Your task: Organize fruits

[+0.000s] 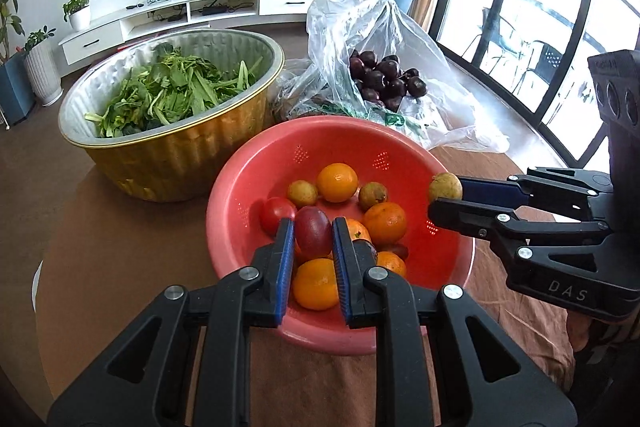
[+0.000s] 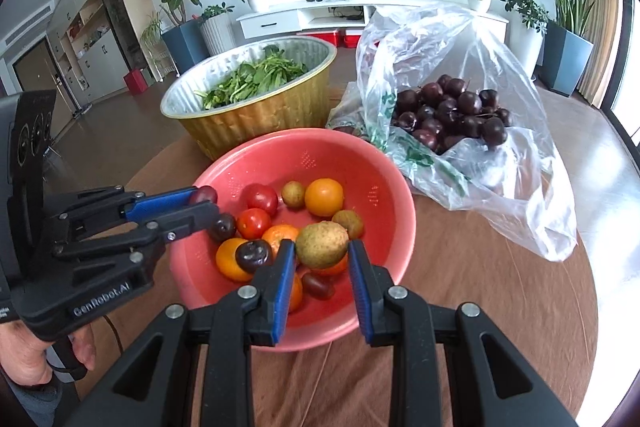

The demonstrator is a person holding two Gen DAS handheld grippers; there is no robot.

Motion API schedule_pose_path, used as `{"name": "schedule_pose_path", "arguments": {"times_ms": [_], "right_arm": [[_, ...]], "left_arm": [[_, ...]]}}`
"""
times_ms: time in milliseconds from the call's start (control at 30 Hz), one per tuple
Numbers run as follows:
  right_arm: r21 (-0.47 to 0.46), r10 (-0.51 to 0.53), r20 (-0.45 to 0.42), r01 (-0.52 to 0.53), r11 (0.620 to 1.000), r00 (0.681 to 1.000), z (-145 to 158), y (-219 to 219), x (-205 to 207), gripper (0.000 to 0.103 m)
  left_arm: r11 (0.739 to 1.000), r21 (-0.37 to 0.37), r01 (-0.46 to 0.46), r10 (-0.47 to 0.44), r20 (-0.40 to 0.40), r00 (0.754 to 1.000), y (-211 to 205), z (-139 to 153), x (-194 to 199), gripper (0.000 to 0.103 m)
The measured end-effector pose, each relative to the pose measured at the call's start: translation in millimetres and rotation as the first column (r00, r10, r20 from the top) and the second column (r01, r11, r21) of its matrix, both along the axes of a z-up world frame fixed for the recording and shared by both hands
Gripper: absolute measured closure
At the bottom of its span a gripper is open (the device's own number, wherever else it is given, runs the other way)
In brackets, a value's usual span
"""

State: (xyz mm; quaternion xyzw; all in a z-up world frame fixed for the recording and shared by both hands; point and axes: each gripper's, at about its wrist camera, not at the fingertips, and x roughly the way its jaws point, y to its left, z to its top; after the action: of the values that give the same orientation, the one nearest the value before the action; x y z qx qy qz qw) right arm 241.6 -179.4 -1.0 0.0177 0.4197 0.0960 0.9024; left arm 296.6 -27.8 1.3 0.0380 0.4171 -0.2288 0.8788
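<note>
Each tool clamps one fruit above the red bowl (image 1: 240, 187): left tool (image 1: 314, 233) a plum (image 1: 314, 237), right tool (image 2: 322, 247) a tan fruit (image 2: 322, 244). Next, likely carrying each to its own place.

The round surface (image 2: 480, 267) wears a matt brown cloth with faint creases, and on it the salmon-pink plastic colander bowl (image 1: 240, 195) looks smooth with a dull sheen and patches of small perforations. The gold-sided foil basin (image 1: 168, 155) is thin ribbed metal, shiny silver inside, while the clear plastic bag (image 2: 500, 75) is crinkled, glossy film around polished dark cherries (image 2: 460, 111). Both tools are matt black plastic with ridged blue rubbery fingers (image 1: 285, 259) and bright metal pins.
</note>
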Motion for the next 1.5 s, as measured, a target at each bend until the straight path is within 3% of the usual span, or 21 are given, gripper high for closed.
{"name": "schedule_pose_path", "arguments": {"times_ms": [333,633,700,833,1100,1167,1333,1400,1500], "right_arm": [[-0.04,0.024,-0.052,-0.026,0.999,0.998,-25,12,36,0.073],[-0.055,0.014,-0.067,-0.018,0.998,0.998,-38,10,43,0.073],[-0.057,0.017,-0.07,-0.021,0.998,0.997,-39,11,44,0.073],[-0.07,0.02,-0.064,-0.024,0.997,0.998,-39,14,43,0.071],[-0.087,-0.002,-0.023,0.0,0.996,1.0,-28,11,28,0.07],[-0.094,-0.008,-0.004,0.008,0.996,1.0,-22,10,21,0.067],[-0.097,-0.026,0.06,0.031,0.995,0.998,-4,6,-2,0.046],[-0.078,-0.038,0.093,0.045,0.996,0.995,5,4,-16,0.039],[-0.036,-0.052,0.158,0.059,0.998,0.986,21,0,-41,0.029]], "left_arm": [[1.0,0.011,0.016,-0.015,-0.034,0.999,-7,-28,25,0.086],[0.999,0.022,0.028,-0.027,-0.033,0.999,-13,-36,32,0.085],[0.999,0.032,0.018,-0.017,-0.031,0.999,-13,-37,33,0.077],[0.999,0.032,0.007,-0.006,-0.033,0.999,-11,-38,34,0.074],[0.999,0.037,-0.04,0.04,0.005,0.999,-5,-29,29,0.042],[0.999,0.024,-0.043,0.043,0.01,0.999,-3,-24,25,0.038],[0.995,0.032,-0.099,0.096,0.082,0.992,6,-2,0,0.018],[0.99,0.033,-0.14,0.134,0.134,0.982,11,11,-16,0.002],[0.987,-0.01,-0.161,0.159,0.231,0.96,20,36,-51,0.0]]}}
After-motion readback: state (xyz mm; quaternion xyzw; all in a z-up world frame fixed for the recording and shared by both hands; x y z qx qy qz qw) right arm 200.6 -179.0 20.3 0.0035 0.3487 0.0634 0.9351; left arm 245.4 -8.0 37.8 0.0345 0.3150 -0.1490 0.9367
